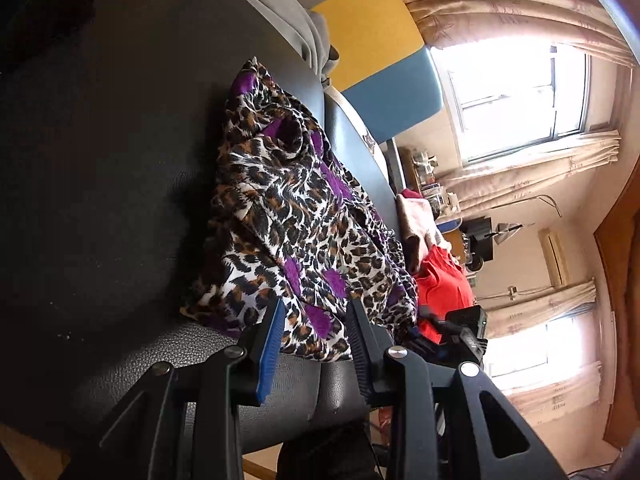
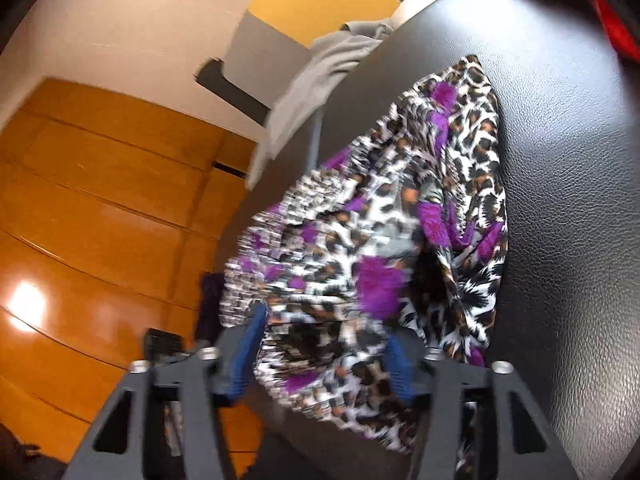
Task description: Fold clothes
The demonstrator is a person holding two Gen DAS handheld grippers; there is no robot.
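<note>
The leopard-print garment (image 1: 296, 216), white and brown with purple patches, lies bunched on a black leather-textured counter (image 1: 100, 160), and everything here is placed from it.

In the left wrist view, bare black surface spreads to the garment's left. At the garment's near hem the left gripper (image 1: 316, 320) stands with its jaws apart, one blue-padded finger on each side of the hem; the cloth lies between them, but they are not pressed together on it. Beyond the garment's far end a grey cloth (image 1: 316, 36) hangs over the counter's edge. To the garment's right sit a pink cloth (image 1: 416, 216) and a red garment (image 1: 444, 280), both close beside it, with curtained windows further off.

In the right wrist view, a wooden floor (image 2: 100, 200) shows to the garment's (image 2: 400, 220) left, past the counter's (image 2: 568, 200) edge. The grey cloth (image 2: 312, 80) drapes beyond the garment. The right gripper (image 2: 324, 344) is at the near hem, jaws wide, with blurred cloth bulging between the fingers; whether it pinches the cloth I cannot tell.
</note>
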